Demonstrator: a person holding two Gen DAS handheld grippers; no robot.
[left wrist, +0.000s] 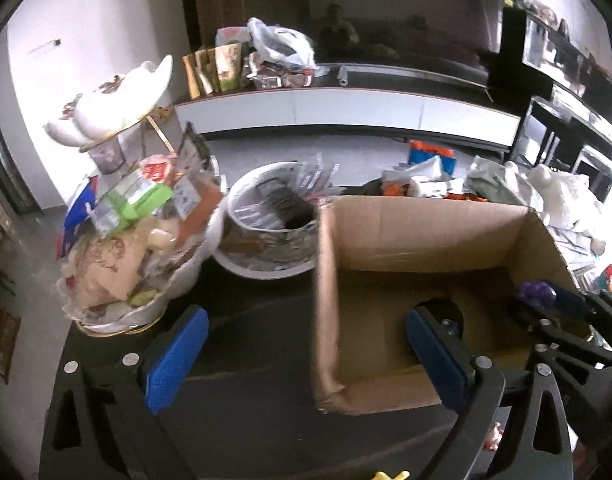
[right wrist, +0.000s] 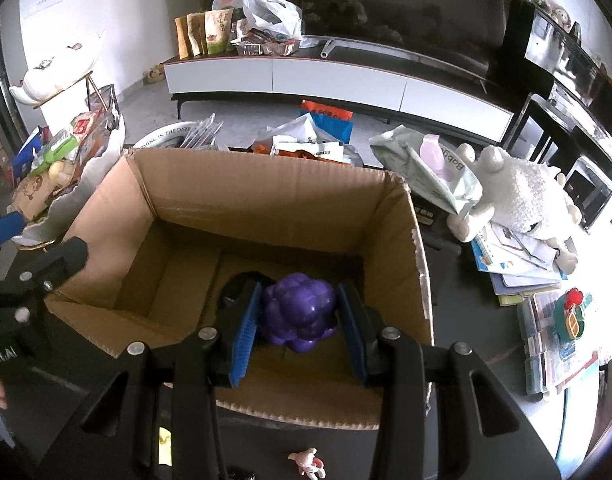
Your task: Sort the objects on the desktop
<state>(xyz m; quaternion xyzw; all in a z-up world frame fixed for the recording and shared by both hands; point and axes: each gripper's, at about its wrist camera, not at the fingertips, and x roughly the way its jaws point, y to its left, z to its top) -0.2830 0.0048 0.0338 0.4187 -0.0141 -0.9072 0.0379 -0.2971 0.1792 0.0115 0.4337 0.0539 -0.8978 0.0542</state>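
In the right wrist view the right claw [right wrist: 300, 336] holds the purple toy [right wrist: 300, 314], its blue pads pressed on the toy's two sides, hanging inside the open box [right wrist: 266, 176] just above the floor, toward the near wall. The toy is a lumpy, roundish cluster with no clear long axis, so release looks to need only a spread of the pads, with the drop straight below. At 9 o'clock of the box, the left claw [left wrist: 306, 360] stands wide and empty, straddling the box's near left corner over the dark desk [left wrist: 246, 420]. A small pink figure [right wrist: 307, 462] lies on the desk at 6 o'clock, nearer the right claw. Farther off, at 2 o'clock, a white plush [right wrist: 521, 188] rests on books.
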